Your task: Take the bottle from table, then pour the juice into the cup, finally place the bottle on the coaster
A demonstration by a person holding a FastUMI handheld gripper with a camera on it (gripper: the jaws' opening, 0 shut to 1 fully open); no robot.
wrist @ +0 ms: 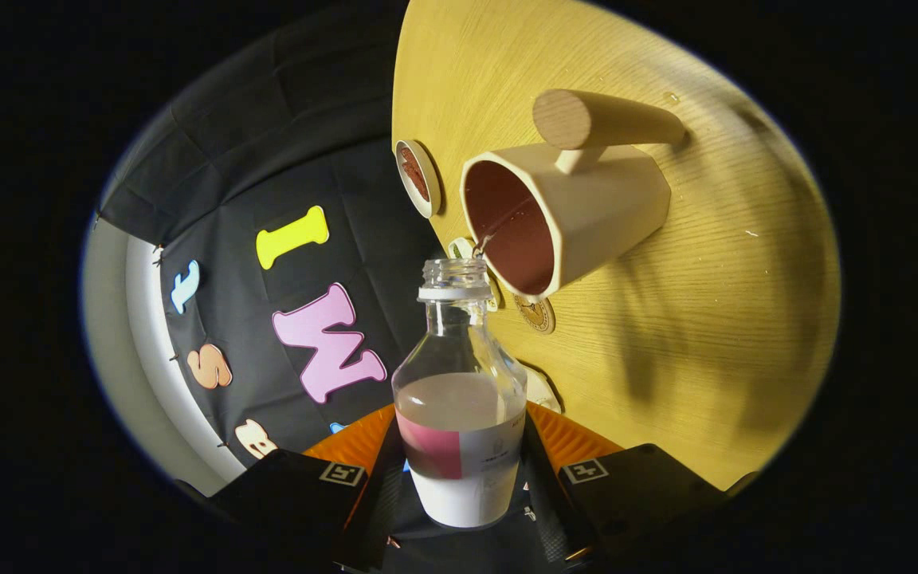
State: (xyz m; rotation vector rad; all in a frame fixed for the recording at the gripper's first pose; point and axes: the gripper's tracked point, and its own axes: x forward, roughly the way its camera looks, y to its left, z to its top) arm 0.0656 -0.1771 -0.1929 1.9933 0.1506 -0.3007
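Clear glass or hard plastic, that's the bottle (460,399), uncapped, clamped in my claw (460,478) with both fingers pressing its lower labelled body from either side. It sits between the fingers, neck pointing forward toward the cup (566,219). The whole view is rolled over, so I judge the bottle tipped well sideways for the pour. Its mouth is just beside the cup's rim, and a thin thread of liquid seems to run at the rim; hard to be sure at this size.

Handling: the bottle is stiff and won't give under the fingers, but the wall is smooth and the label slick, so it could twist or slide in the grip if I loosen at all. About half full of pale juice, so moderate weight, and the liquid shifts as I tilt, moving the balance toward the neck. The low, wide body is the right place to hold; the neck is narrow and worse.

The cup is cream outside, reddish-brown inside, with a thick wooden handle (602,119); it stands on the wooden table (706,319). It looks sturdy, and a nudge from the bottle mouth could still shift it.

A round coaster (417,177) lies on the table beyond the cup, well apart from the bottle. Pour in progress, placing not yet done.
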